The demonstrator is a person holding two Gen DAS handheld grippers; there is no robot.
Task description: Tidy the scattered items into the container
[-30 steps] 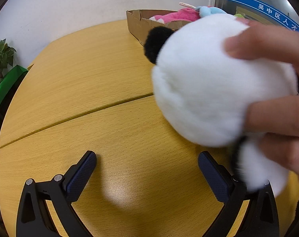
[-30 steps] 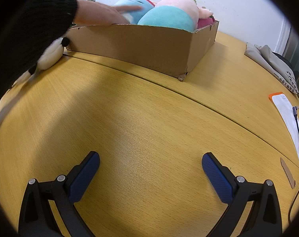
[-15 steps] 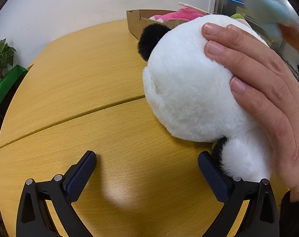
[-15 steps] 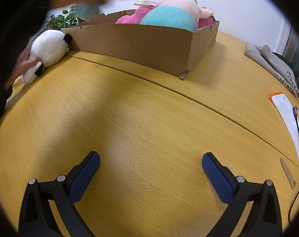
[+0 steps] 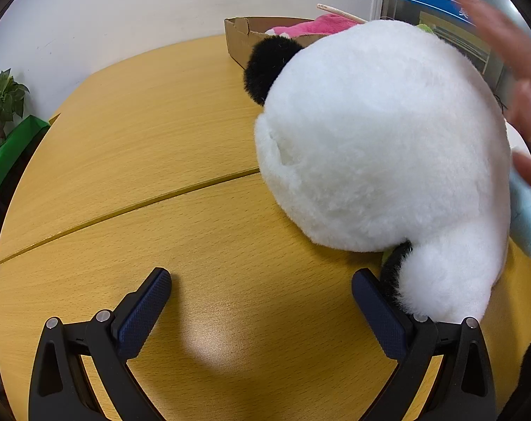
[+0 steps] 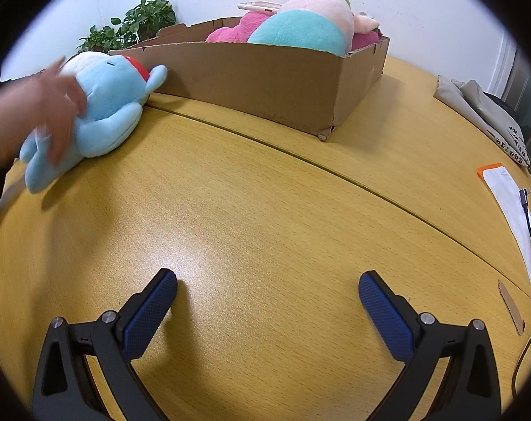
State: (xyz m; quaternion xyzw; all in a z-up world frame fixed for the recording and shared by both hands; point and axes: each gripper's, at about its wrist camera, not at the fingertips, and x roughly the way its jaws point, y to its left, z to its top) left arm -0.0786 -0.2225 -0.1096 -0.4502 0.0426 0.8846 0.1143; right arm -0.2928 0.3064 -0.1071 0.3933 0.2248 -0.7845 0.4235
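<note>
Left gripper (image 5: 261, 294) and right gripper (image 6: 267, 294) hang over the counter (image 6: 265, 210), jaws spread, empty; panda (image 5: 381, 140) lies just ahead, black ear toward the box (image 6: 265, 73); blue plush (image 6: 104, 105) lies lengthwise beside it, a blurred hand (image 6: 51, 108) partly covering it
</note>
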